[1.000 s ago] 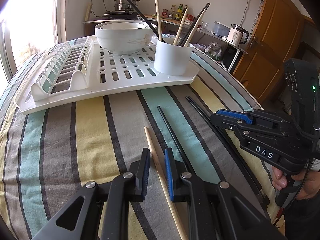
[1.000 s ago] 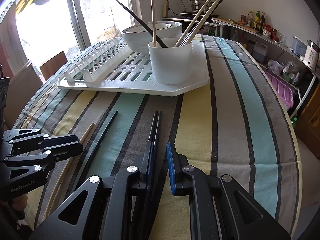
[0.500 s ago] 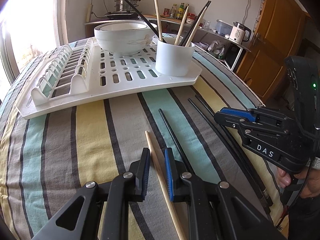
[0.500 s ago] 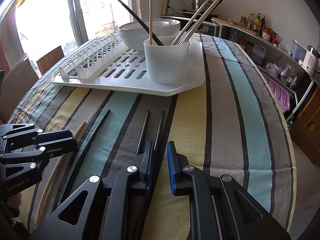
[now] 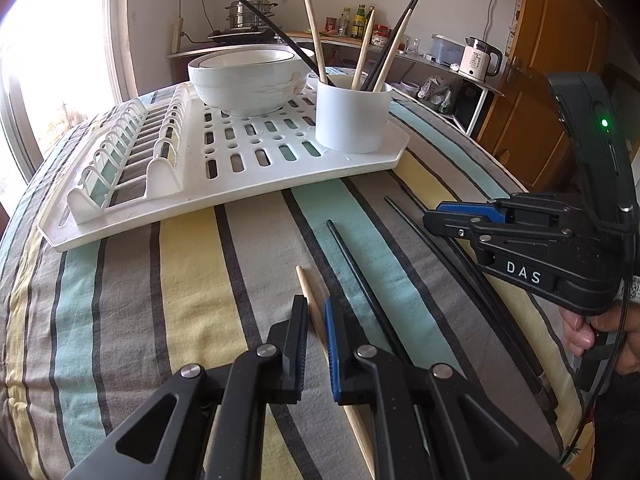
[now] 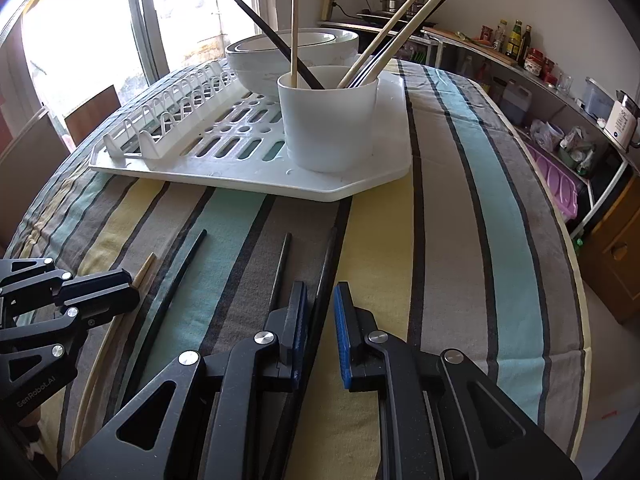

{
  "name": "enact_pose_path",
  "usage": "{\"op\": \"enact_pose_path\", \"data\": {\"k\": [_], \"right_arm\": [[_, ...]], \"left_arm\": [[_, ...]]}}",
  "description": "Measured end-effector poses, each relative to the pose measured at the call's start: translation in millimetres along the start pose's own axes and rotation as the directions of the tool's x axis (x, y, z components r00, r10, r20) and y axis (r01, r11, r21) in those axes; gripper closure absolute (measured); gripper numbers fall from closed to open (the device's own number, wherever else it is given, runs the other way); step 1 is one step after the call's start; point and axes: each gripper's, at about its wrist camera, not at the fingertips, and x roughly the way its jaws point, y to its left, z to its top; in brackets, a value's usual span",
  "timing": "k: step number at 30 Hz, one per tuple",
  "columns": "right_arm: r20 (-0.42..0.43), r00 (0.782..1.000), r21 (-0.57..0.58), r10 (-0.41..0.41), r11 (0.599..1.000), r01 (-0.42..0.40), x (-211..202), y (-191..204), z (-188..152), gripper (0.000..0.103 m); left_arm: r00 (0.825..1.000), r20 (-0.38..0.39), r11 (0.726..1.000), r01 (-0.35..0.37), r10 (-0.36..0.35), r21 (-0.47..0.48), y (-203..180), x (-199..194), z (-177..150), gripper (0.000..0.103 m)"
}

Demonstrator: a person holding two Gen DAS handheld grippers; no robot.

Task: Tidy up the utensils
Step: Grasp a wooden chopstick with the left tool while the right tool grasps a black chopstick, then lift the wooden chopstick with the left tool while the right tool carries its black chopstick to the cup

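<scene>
**Tools straddling chopsticks on the striped bench**

Left wrist view: the left tool [image 5: 316, 336] had just been closing on the wooden chopstick [image 5: 309, 292] lying on the bench [image 5: 192, 280] — pads narrowly apart, contact unclear.

Right wrist view: the right tool [image 6: 321, 328] stood slightly spread around a black chopstick [image 6: 326, 268], near the white cup [image 6: 328, 120].

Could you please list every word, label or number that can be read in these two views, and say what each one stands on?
"DAS": white letters on the side of the right gripper, seen from the left wrist.
"GenRobot.AI": faint letters on the body of the left gripper, seen from the right wrist.
"55": on the electric kettle, only just readable.
Labels on the bottles on the shelf: too small to read.
</scene>
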Motion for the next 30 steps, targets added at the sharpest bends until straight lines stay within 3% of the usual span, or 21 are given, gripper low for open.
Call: {"op": "enact_pose_path", "data": {"k": [6,15,23,30], "right_arm": [[-0.027,1.0,-0.021,0.009,1.0,-0.01,3.4,3.0,5.5,0.093],[0.002,0.999,0.003,0.037,0.999,-0.037,-4.0,2.0,4.0,0.097],[0.125,0.992,0.029,0.036,0.999,-0.04,-43.6,0.0,11.6,0.098],[0.264,0.964,0.076,0.02,0.996,-0.042,-90.7,-6.3,21.0,0.098]], "left_arm": [[1.0,-0.011,1.0,0.001,0.0,0.014,0.0,2.8,3.1,0.095],[0.999,-0.026,1.0,0.021,-0.02,0.002,4.4,3.3,7.0,0.098],[0.999,0.034,0.999,0.039,-0.039,-0.005,7.6,-21.7,14.3,0.098],[0.99,0.134,0.999,0.046,-0.045,-0.002,13.8,-63.4,28.8,0.098]]}}
